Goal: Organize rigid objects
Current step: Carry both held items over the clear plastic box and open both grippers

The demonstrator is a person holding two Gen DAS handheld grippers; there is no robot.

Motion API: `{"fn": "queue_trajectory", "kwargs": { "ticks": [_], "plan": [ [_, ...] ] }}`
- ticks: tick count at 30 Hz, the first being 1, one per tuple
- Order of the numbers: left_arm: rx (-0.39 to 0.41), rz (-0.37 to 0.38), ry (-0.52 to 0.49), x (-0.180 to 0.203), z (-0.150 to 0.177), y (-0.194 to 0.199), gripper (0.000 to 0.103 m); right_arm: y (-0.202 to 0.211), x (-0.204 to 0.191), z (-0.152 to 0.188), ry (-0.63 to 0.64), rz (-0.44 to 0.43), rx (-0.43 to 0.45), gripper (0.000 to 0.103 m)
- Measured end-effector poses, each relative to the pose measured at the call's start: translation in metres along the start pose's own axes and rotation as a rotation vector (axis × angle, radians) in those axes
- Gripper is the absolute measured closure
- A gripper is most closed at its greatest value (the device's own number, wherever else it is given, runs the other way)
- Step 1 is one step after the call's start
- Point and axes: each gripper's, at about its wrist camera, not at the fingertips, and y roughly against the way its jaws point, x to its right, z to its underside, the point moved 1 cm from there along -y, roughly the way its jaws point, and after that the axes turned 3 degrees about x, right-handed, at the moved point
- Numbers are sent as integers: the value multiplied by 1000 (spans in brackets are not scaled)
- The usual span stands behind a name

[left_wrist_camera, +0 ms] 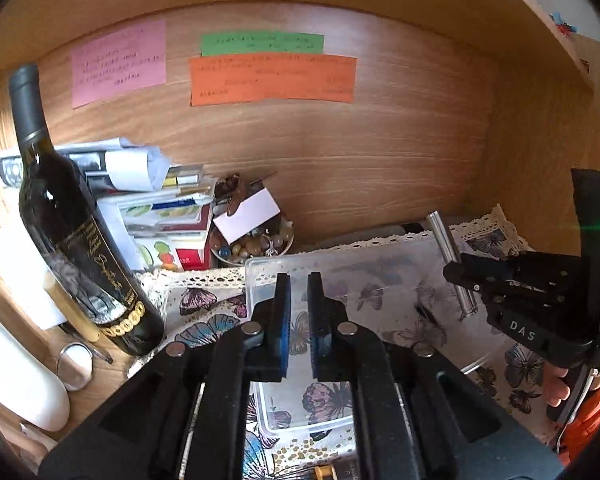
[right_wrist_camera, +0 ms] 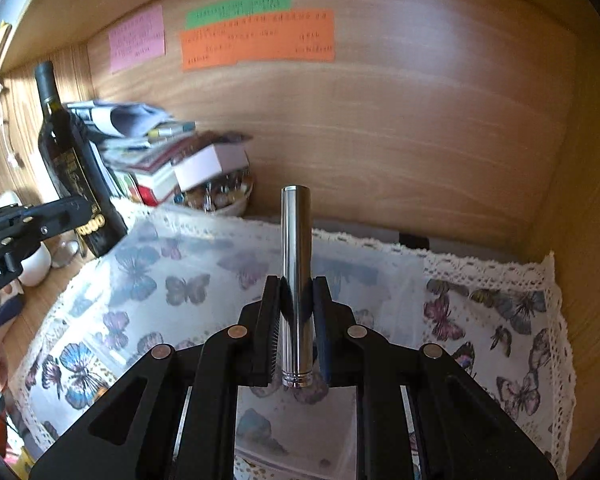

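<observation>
Wooden desk alcove, wood-grain back panel (right_wrist_camera: 380, 120) and side walls. The worktop carries a lace-edged cloth (right_wrist_camera: 500, 312) printed with butterflies; a clear plastic tray (left_wrist_camera: 268, 268) lies on the cloth.

Back panel: pink note (left_wrist_camera: 118, 64), green note (left_wrist_camera: 262, 43), orange note (left_wrist_camera: 272, 79), all handwritten, not legible.

Left back corner of the worktop: dark glass wine bottle (left_wrist_camera: 72, 224), gold-script label unreadable; beside it a stack of books and papers (left_wrist_camera: 160, 208); a bowl of small beads or stones (left_wrist_camera: 252, 244) with a white card on top.

Right gripper (right_wrist_camera: 298, 320): fingers pinch a polished metal cylinder (right_wrist_camera: 296, 264), smooth, mirror-like, grooved at the near end, held over the tray. "DAS" reads on the gripper body in the left wrist view.

Left gripper (left_wrist_camera: 299, 320): fingers nearly together, narrow gap, holding nothing, over the tray's left edge.
</observation>
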Motion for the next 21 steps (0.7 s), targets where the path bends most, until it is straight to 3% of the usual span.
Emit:
{"fn": "queue_trajectory", "kwargs": {
  "ticks": [5,12,17,21],
  "plan": [
    [11,-1,-3,1,3,0,86,-5,0,4,5,1,-22,88],
    [-2,-7,-13,4,8,-1,81,-9,-1,5,9,-6,-32,88],
    [27,-44,-53,9,14,5,56,-13,-7,10,36,-18,-40,88],
    [9,-51,-79,14,22,3,51,-13,-11,14,57,-20,-51,88]
  ]
}}
